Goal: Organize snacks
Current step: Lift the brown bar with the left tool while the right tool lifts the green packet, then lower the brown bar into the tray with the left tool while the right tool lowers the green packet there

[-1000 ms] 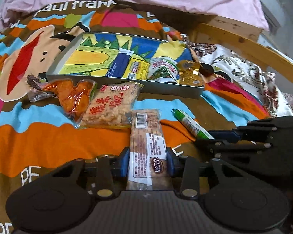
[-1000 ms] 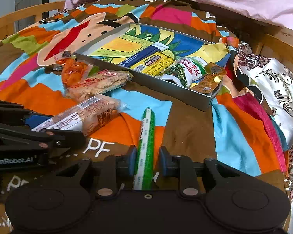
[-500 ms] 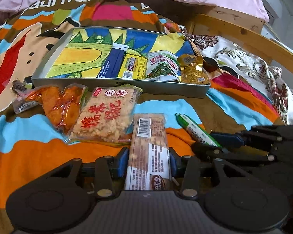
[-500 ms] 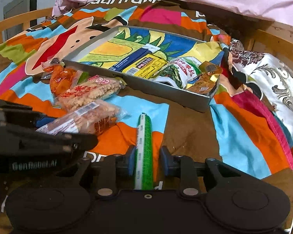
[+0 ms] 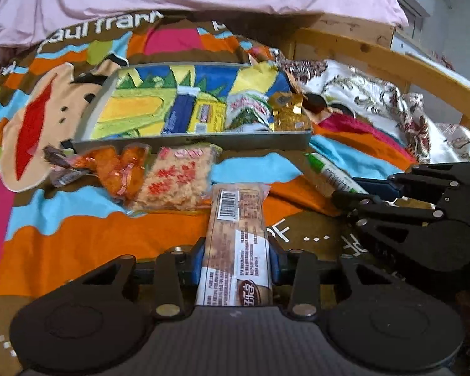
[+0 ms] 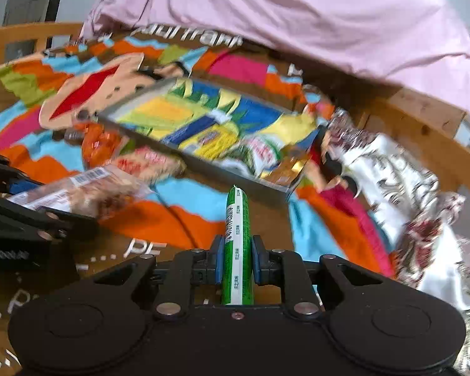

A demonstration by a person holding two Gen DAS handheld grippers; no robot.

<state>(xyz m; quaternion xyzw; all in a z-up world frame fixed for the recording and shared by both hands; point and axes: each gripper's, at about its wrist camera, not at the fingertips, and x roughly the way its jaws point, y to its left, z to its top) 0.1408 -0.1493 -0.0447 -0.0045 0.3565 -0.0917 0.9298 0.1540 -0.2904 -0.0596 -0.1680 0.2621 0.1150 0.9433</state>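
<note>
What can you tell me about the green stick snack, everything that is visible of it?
The green stick snack is a thin, round tube in glossy green wrap, with a white strip of small print and a barcode along its length. Its far end is crimped to a small tip. It lies between the blue pads of the right gripper, which is shut on it, and points toward the tray.

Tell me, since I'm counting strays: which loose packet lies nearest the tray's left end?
The small dark packet, left of the orange snack bag.
</note>
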